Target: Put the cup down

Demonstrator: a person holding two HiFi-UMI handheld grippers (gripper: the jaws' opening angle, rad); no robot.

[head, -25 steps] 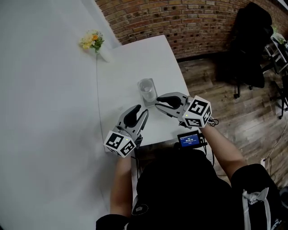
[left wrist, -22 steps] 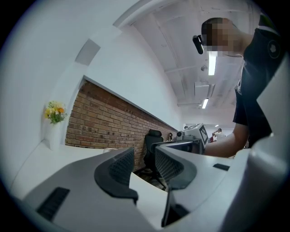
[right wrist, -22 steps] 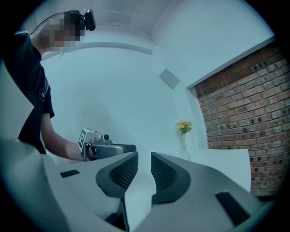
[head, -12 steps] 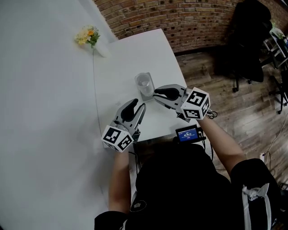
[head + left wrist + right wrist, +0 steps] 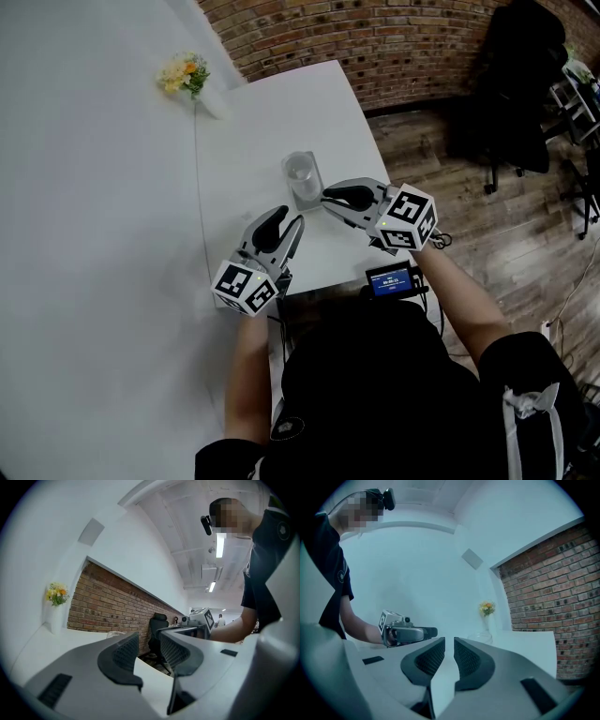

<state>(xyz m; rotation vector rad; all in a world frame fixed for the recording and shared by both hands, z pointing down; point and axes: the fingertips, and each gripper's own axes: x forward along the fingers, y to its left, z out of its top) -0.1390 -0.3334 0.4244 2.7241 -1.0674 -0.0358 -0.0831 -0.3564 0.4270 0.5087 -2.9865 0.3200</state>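
A clear cup (image 5: 302, 178) stands upright on the white table (image 5: 272, 117), with nothing holding it. My right gripper (image 5: 327, 195) lies just right of it, jaws closing the last bit with nothing between them. My left gripper (image 5: 283, 221) rests below and left of the cup, shut and empty. In the right gripper view the cup (image 5: 481, 637) shows past the right gripper (image 5: 449, 642), and the left gripper (image 5: 412, 633) is off to the left. In the left gripper view the cup's rim (image 5: 114, 633) peeks over the left gripper (image 5: 148, 641).
A white vase of yellow flowers (image 5: 187, 75) stands at the table's far left. A small device with a blue screen (image 5: 394, 279) sits by the near table edge. A black office chair (image 5: 516, 84) is on the wood floor at the right, near a brick wall (image 5: 403, 42).
The cup stays standing on the table. Both grippers keep their places beside it; the head view has shifted slightly.
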